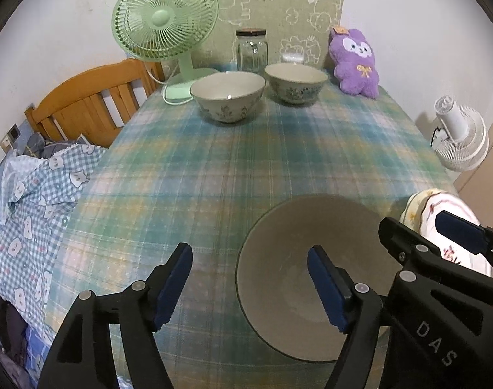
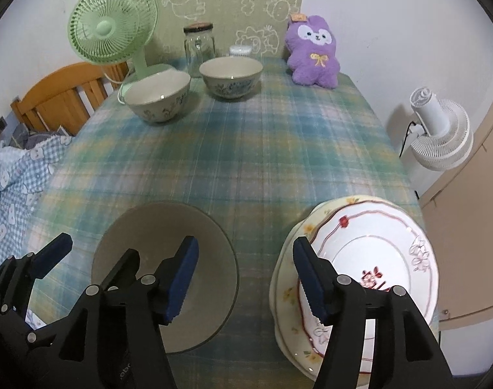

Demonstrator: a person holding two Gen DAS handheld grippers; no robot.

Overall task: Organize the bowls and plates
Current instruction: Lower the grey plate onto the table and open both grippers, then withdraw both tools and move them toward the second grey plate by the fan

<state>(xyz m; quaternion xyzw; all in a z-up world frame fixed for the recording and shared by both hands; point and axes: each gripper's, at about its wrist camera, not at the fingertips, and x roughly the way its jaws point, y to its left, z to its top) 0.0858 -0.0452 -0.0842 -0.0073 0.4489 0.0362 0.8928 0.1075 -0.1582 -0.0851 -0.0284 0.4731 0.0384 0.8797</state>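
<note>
A large grey bowl (image 1: pixel 292 278) (image 2: pixel 143 227) stands near the front of the table. My left gripper (image 1: pixel 249 253) is open astride its left rim, with one pad inside the bowl, the other over the cloth, and neither pressing. Beside it to the right is a stack of plates (image 2: pixel 376 243) (image 1: pixel 441 201), a white red-trimmed plate on a cream flowered one. My right gripper (image 2: pixel 245 244) is open over the gap between bowl and plates, holding nothing. Two small patterned bowls (image 1: pixel 227 95) (image 1: pixel 295 82) sit side by side at the back.
The plaid tablecloth (image 1: pixel 233 168) covers the table. A green fan (image 1: pixel 164 22), a glass jar (image 1: pixel 251 50) and a purple plush (image 1: pixel 355 61) line the far edge. A white fan (image 2: pixel 441 129) stands off the right side; a wooden headboard (image 1: pixel 84 100) and checked bedding lie left.
</note>
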